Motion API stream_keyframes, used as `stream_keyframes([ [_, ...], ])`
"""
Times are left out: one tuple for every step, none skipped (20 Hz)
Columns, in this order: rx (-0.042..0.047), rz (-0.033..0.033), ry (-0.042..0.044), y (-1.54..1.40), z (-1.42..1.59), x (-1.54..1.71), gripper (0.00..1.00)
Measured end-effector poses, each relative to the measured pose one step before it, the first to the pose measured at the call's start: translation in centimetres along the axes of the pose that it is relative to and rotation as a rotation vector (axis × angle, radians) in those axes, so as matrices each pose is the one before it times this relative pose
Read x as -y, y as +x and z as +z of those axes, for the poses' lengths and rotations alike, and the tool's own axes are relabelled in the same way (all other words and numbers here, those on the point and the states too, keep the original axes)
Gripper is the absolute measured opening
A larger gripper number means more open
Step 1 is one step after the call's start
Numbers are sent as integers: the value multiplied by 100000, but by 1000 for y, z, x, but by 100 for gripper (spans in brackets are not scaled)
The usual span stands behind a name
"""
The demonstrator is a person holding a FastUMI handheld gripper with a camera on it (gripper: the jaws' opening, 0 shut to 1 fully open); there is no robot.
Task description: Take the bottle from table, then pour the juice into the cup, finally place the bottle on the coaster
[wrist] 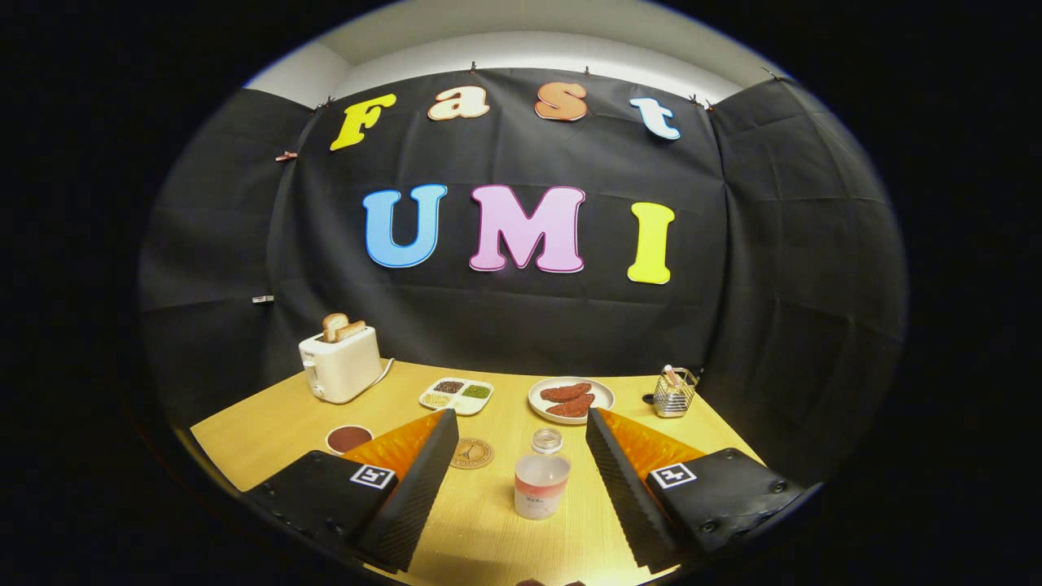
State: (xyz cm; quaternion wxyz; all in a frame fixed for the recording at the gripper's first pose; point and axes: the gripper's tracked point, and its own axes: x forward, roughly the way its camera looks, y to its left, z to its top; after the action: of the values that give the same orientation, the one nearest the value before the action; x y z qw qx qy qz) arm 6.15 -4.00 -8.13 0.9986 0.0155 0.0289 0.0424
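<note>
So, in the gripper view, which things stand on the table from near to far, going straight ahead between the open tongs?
Bottle between the open tongs → small glass cup just behind it → plate of reddish food, farther back, before the black cloth wall.

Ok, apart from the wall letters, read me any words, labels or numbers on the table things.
None can be read.
Bottle, between the open hand-held gripper fingers: red band label, too blurred.
Coaster: printed design, too small.
Finger tags: black-and-white marker squares, no words.
</note>
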Motion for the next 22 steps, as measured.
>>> stream_keyframes([
  [297, -260, -6, 228, -184, 72, 97],
  [75, -283, 22, 266, -258, 56, 97],
  [48, 215, 417, 293, -225, -10, 97],
  [322, 926, 228, 331, -291, -290, 97],
  [322, 795, -413, 386, -231, -175, 97],
  [240, 335, -777, 218, -416, 127, 97],
  [180, 180, -691, 377, -456, 190, 97],
  [-222, -368, -293, 318, -556, 295, 97],
  [-553, -676, 94, 357, -544, 246, 97],
  [-725, -850, 532, 576, -702, 353, 97],
  [-801, -750, 973, 502, -708, 305, 97],
  [155, 257, 668, 539, -570, 37, 97],
  [158, -693, -1136, 610, -531, 243, 97],
  [-471, -1383, -1026, 458, -745, 582, 97],
  [-777, -416, 534, 567, -837, 194, 98],
  [-696, 376, 1282, 391, -686, -112, 97],
  [-418, -12, 158, 413, -590, -81, 97],
  [-13, -784, -1400, 394, -512, 265, 97],
  [274, -639, -1144, 370, -453, 292, 97],
  [105, -272, 246, 286, -373, 96, 98],
  [-68, 731, 1363, 311, -534, -148, 98],
  [-653, 493, 948, 220, -553, -281, 98],
])
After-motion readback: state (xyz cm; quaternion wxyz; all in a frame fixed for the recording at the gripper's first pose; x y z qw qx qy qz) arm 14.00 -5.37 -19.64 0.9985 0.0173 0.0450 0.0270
